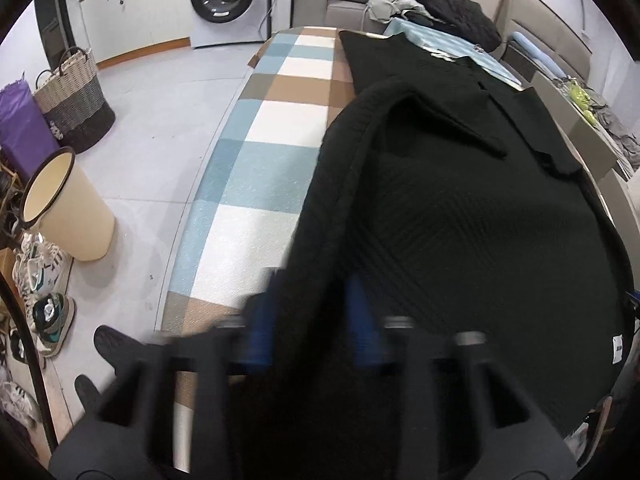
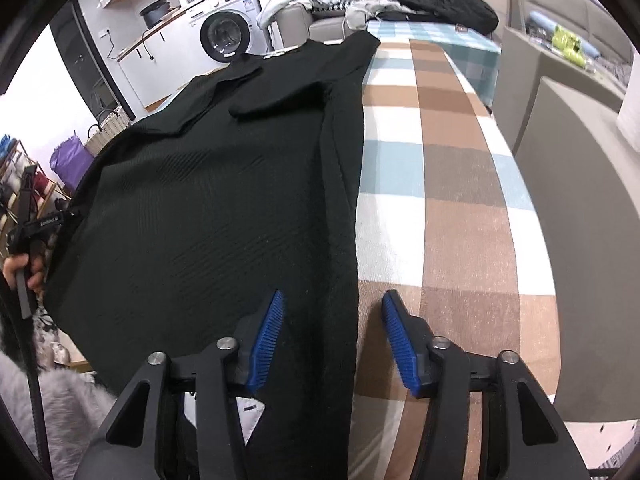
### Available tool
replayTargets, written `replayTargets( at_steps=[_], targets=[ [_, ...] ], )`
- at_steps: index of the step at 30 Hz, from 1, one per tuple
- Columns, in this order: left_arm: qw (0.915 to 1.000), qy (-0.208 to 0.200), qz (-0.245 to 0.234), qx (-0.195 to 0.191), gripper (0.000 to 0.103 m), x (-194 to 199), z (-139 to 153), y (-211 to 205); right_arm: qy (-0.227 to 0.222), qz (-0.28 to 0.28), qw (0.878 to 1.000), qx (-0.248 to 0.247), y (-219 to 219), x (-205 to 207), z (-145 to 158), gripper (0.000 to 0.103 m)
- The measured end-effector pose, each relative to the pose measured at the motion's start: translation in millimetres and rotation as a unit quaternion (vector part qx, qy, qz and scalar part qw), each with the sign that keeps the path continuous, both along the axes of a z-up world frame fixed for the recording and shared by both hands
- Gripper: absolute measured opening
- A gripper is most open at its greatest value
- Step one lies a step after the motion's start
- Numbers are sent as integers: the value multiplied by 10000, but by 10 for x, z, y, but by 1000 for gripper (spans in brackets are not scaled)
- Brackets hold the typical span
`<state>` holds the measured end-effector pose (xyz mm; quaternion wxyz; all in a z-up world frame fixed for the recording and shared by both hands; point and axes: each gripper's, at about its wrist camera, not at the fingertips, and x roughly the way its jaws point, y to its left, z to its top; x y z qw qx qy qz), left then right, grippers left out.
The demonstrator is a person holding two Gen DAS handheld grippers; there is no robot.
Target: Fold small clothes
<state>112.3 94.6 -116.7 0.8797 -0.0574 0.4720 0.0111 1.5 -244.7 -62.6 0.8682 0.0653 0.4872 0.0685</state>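
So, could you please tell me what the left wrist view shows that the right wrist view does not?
Only the left wrist view shows the cream bin and sneakers on the floor. Only the right wrist view shows a hand gripping the other tool's handle, and shelves above the counter. Both show the black garment on the checked cloth, the washing machine and the woven basket.

The left tool [image 1: 308,320] is smeared by motion at 6 o'clock, its blue pads [image 1: 260,332] half buried in the black top [image 1: 460,232]. The top's hem runs off the right wrist view's bottom edge.
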Motion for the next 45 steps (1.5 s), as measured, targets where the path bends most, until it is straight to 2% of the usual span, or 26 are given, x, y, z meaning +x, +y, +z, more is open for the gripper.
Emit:
replayTargets(
  at_steps=[1,2,5,7,11,15,19,20,22,23,24,25,27,35,36,38,39,40,41,45],
  targets=[
    [10000,-67,6,17,5,-11,26,-8,-45,86,10000,-3,21,-1,5,12],
    [9997,-229,19,-40,3,-38,76,-10,-115,155,9998,-25,43,-4,18,6],
    [9976,-667,97,-174,2,-20,288,15,-648,182,9976,168,27,-21,186,5],
    [9950,-926,144,-342,2,-24,452,51,-1041,19,9940,345,-67,-3,372,5],
    [9892,-1254,205,-734,2,116,650,126,-1545,-345,9855,614,-251,133,618,5],
    [9888,-1198,370,-806,2,326,616,198,-1631,-722,9800,877,-408,341,620,5],
    [9915,-839,422,-903,3,488,424,262,-1382,-882,9821,924,-465,519,471,5],
    [9924,-725,450,-885,5,507,369,266,-1302,-883,9831,939,-462,540,432,6],
    [9940,-480,495,-852,24,522,257,277,-1114,-881,9853,950,-476,569,374,16],
    [9942,-375,522,-859,29,515,207,287,-1028,-868,9862,969,-490,573,338,21],
    [9939,-331,539,-902,38,493,160,299,-943,-888,9868,976,-503,555,297,33],
    [9935,-311,555,-943,44,457,128,318,-917,-873,9870,986,-510,540,271,40],
    [9937,-221,581,-934,48,417,63,330,-893,-810,9882,941,-508,478,225,45],
    [9958,-122,444,-790,48,298,-57,229,-571,-562,9956,494,-464,505,24,48],
    [9960,-134,395,-791,47,291,-52,204,-602,-519,9956,499,-457,525,13,48],
    [9965,-198,322,-751,30,302,-36,147,-664,-443,9958,444,-417,538,4,36],
    [9967,-245,247,-735,11,306,-18,115,-722,-353,9960,402,-383,539,7,19],
    [9967,-299,206,-720,5,291,18,102,-816,-239,9957,374,-347,527,23,13],
    [9962,-465,200,-704,5,265,80,88,-916,-133,9950,368,-314,504,56,6],
    [9912,-1030,183,-814,5,169,393,127,-1492,259,9867,594,-254,331,330,5]
  ],
)
